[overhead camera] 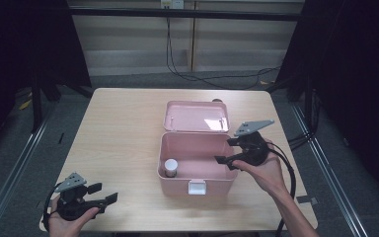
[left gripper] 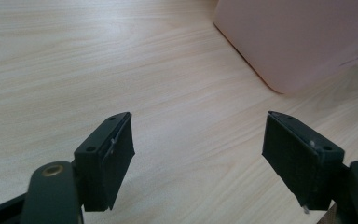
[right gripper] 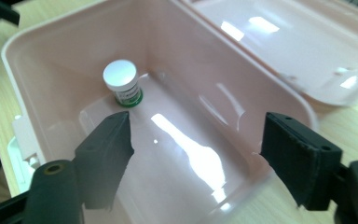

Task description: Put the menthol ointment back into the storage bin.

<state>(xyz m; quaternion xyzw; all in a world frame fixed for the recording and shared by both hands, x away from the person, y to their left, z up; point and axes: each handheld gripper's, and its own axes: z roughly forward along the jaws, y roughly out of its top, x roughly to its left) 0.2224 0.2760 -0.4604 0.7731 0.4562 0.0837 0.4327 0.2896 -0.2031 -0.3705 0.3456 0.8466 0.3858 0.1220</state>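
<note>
Here the right gripper (overhead camera: 227,150) hung over the right-hand end of the open pink box (overhead camera: 164,148), its jaws spread wide with nothing between them, the pads clear of the plastic on either side. In the right gripper view (right gripper: 196,140) those jaws looked down into the box's hollow, one jaw over the inner floor and the other out past the near wall, so that the rim ran between them. The small bottle (overhead camera: 170,167), white-capped with a green band round its label, stood upright in the far corner of the box as that view had it (right gripper: 122,81), well apart from the jaws and untouched. From the high view the bottle sat at the left end of the box, close to the front wall, while the gripper stood at the opposite end. The lid (overhead camera: 196,116) lay thrown back flat on the table (overhead camera: 118,123) behind the box, and the white latch (overhead camera: 197,187) hung at the middle of the front wall. The left gripper (overhead camera: 106,193) rested low near the front left corner of the table, well away from the box, held in the person's left hand (overhead camera: 65,219). In its own view (left gripper: 198,154) its jaws stood wide apart over bare wood, holding nothing, with a rounded corner of the box (left gripper: 298,42) beyond them.
</note>
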